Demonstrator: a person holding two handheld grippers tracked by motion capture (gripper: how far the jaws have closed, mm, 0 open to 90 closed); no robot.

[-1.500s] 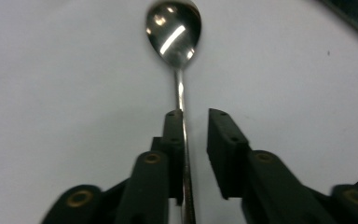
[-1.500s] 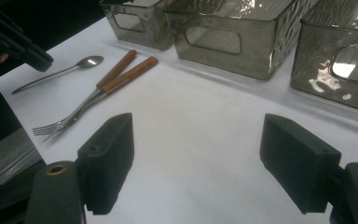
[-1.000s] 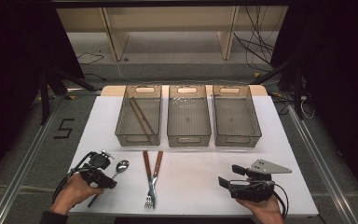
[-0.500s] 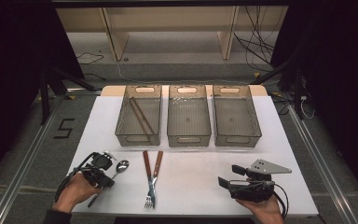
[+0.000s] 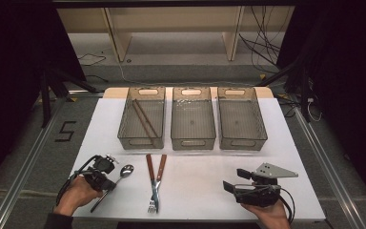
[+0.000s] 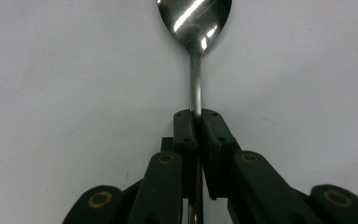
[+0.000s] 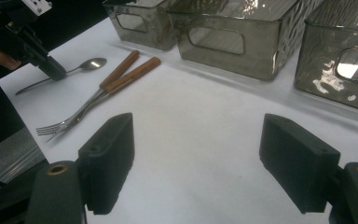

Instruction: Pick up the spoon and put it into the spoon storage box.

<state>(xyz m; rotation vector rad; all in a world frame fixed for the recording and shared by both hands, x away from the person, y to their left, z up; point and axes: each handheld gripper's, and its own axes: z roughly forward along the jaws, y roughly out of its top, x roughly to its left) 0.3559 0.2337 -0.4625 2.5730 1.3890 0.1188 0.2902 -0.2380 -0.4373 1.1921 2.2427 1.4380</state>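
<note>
A steel spoon (image 5: 124,171) lies on the white table at the front left, bowl pointing away from me. My left gripper (image 5: 110,185) is down on its handle. In the left gripper view the jaws (image 6: 197,116) have just been closing and now pinch the spoon's (image 6: 195,23) thin handle between the pads. My right gripper (image 5: 233,180) rests at the front right, held in a hand, with its jaws (image 7: 200,154) wide open over bare table. The right gripper view also catches the left gripper (image 7: 56,72) on the spoon (image 7: 86,64).
Two wooden-handled utensils (image 5: 155,183) lie crossed beside the spoon, fork tines toward me. Three clear bins stand in a row farther back: the left bin (image 5: 141,141) holds brown chopsticks (image 5: 144,120), beside it a middle bin (image 5: 193,143) and a right bin (image 5: 243,143).
The left gripper's jaws have closed onto the spoon handle. Both hands have stayed where they were.
</note>
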